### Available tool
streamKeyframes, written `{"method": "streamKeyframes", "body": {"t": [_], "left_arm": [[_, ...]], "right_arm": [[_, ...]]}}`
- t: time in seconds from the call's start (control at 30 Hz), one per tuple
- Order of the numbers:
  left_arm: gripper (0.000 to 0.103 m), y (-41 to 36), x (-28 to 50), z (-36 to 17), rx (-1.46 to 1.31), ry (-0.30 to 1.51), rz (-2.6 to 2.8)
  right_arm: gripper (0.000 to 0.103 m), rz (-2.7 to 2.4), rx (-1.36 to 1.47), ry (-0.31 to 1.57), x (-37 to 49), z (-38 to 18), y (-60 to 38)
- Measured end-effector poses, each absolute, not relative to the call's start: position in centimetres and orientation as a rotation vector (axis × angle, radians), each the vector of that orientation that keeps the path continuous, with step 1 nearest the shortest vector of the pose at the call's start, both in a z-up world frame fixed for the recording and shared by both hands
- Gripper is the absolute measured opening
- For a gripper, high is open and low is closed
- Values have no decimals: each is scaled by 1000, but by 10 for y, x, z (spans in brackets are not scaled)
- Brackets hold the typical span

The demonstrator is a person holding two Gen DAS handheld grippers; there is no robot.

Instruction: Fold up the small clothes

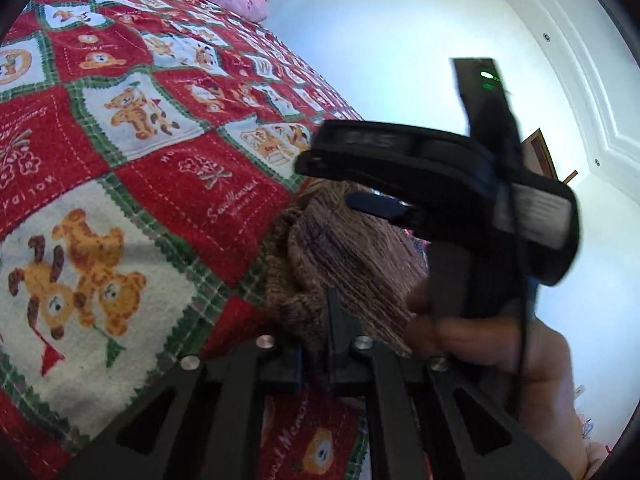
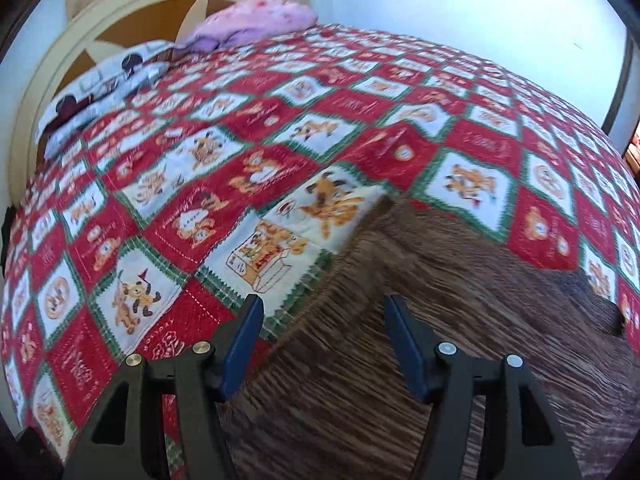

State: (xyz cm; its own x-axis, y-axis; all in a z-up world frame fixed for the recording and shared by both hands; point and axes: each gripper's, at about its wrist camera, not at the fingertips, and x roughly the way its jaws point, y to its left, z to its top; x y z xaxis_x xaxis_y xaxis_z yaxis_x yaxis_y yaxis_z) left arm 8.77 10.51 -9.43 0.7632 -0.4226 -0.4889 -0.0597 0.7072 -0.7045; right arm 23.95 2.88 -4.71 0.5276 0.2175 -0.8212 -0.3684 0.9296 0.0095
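One brown ribbed knit garment (image 2: 420,340) lies on the red patchwork bed quilt (image 2: 280,140). Left tongs (image 1: 330,344) clenched on a bunched edge; right tongs (image 2: 324,344) released, hovering above it. Soft, light, stretchy; likely best pinched at hem corners.

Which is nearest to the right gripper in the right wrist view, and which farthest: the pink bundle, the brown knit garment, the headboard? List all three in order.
1. Brown knit garment: directly under the open right gripper, on the quilt.
2. Pink bundle: far end of the bed, upper middle.
3. Headboard: behind the bundle, upper left.
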Motion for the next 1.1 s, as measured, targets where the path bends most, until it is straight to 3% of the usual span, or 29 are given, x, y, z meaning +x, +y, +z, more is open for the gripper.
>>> {"method": "streamKeyframes", "body": {"t": [0.3,0.37,0.43,0.53,0.63,0.87,1.1], "left_arm": [[10,103,95,-94,-749,720,-189],[10,103,96,-94,-750,720,-190],[10,104,99,-95,-752,720,-195],[10,104,99,-95,-751,721,-195],[10,105,98,-95,-750,720,-196],[10,105,95,-95,-746,716,-197],[10,105,94,-95,-753,715,-201]], "right_arm": [[64,315,-324,942,241,-61,45],[56,308,-325,943,242,-61,44],[36,286,-350,925,242,-61,44],[21,275,-336,909,241,-59,37],[15,285,-280,910,240,-56,27],[11,354,6,950,244,-52,-7],[11,395,73,934,243,-60,-13]]}}
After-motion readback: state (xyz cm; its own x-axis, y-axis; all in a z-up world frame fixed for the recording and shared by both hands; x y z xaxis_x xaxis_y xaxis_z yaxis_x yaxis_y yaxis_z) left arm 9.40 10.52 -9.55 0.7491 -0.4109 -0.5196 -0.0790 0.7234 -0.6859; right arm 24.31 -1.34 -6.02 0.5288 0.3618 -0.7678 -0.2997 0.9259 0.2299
